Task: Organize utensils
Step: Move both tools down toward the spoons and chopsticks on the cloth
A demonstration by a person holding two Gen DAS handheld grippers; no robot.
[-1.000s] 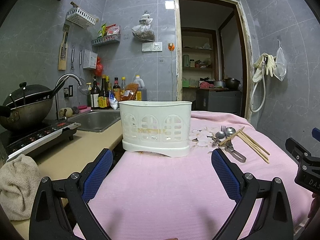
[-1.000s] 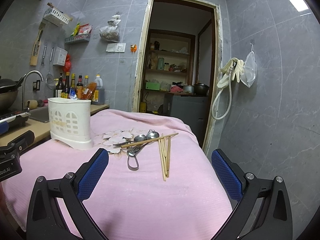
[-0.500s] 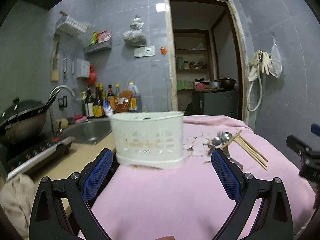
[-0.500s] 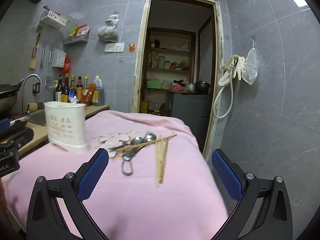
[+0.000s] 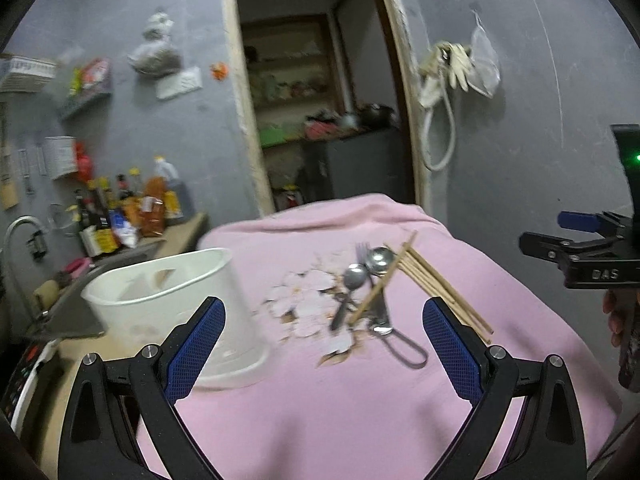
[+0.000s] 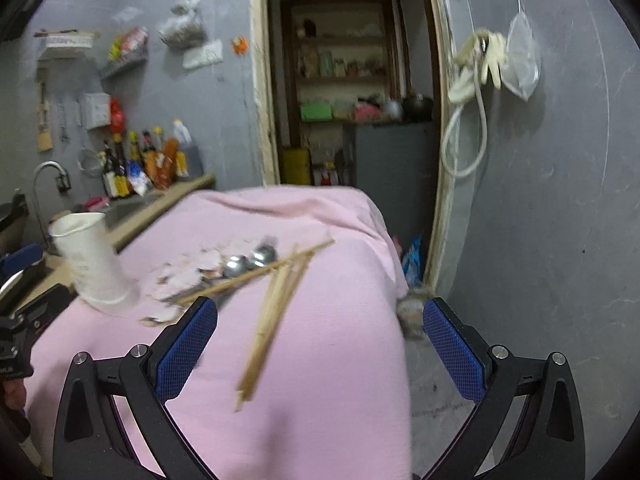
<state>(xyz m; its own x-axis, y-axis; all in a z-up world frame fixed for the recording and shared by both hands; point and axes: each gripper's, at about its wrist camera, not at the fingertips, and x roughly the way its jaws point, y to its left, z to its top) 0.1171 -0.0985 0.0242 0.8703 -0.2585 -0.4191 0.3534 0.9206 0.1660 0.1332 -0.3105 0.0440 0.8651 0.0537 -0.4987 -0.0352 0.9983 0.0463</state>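
Right tool (image 6: 316,344) jaws apart, empty; chopsticks (image 6: 272,312) lie dead ahead between its fingers, long axis running away from it. Left tool (image 5: 324,344) also apart, empty. White holder (image 5: 176,304) stands left of the chopsticks. Right is nearer.

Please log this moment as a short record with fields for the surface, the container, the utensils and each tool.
surface: pink cloth with a flower print
container: white plastic utensil holder, upright on the cloth's left side, no utensil seen inside
utensils: metal spoons, a fork and light wooden chopsticks lying in a loose pile right of the holder
left tool: open, holding nothing, above the cloth
right tool: open, holding nothing, facing the chopsticks
task state: nothing sorted yet
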